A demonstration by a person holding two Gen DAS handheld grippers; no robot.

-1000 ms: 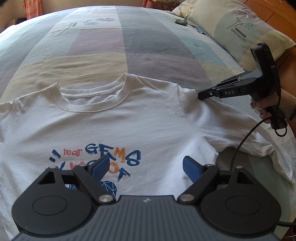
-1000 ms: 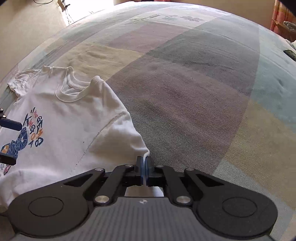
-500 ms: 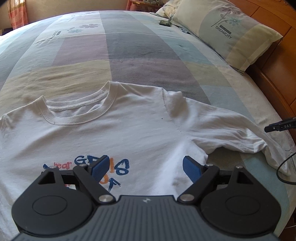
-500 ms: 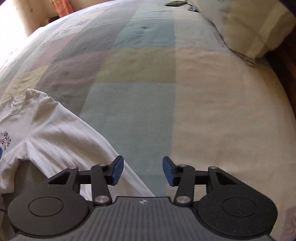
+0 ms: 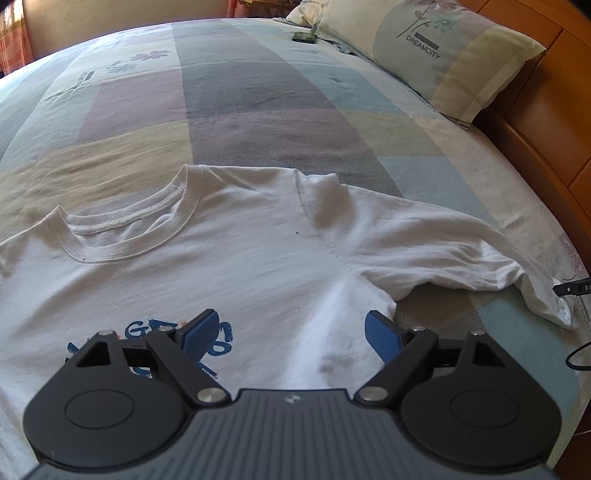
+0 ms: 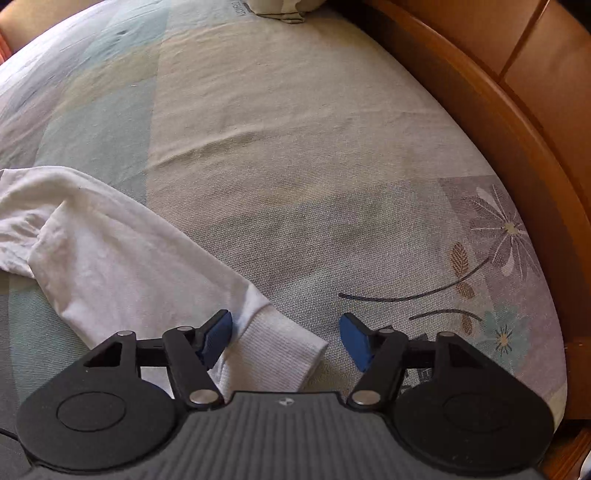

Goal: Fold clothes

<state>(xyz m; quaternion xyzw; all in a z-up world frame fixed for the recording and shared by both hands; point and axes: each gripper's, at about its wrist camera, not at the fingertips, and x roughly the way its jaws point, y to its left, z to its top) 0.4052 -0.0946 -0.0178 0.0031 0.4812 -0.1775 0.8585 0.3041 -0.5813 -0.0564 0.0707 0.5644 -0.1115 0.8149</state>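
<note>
A white long-sleeved shirt (image 5: 240, 258) with a blue and orange print lies face up on the bed, collar toward the far side. Its right sleeve (image 5: 436, 247) stretches out toward the bed's edge. My left gripper (image 5: 291, 332) hovers open over the chest, nothing between its blue pads. In the right wrist view the sleeve (image 6: 122, 254) runs diagonally, and its ribbed cuff (image 6: 280, 350) lies between the pads of my right gripper (image 6: 286, 339), which stands open and does not press on it. The tip of the right gripper (image 5: 572, 288) shows at the left wrist view's right edge, beside the cuff.
The patchwork bedspread (image 5: 258, 110) covers the bed. A pillow (image 5: 436, 48) rests at the far right against the wooden headboard (image 5: 554, 122). A small dark object (image 5: 304, 36) lies near the pillow. The wooden bed frame (image 6: 498, 122) curves close along the right of the cuff.
My right gripper let go of the shirt's shoulder, opened, and swept right along the sleeve to the cuff near the bed's edge. The left gripper stayed open over the chest.
</note>
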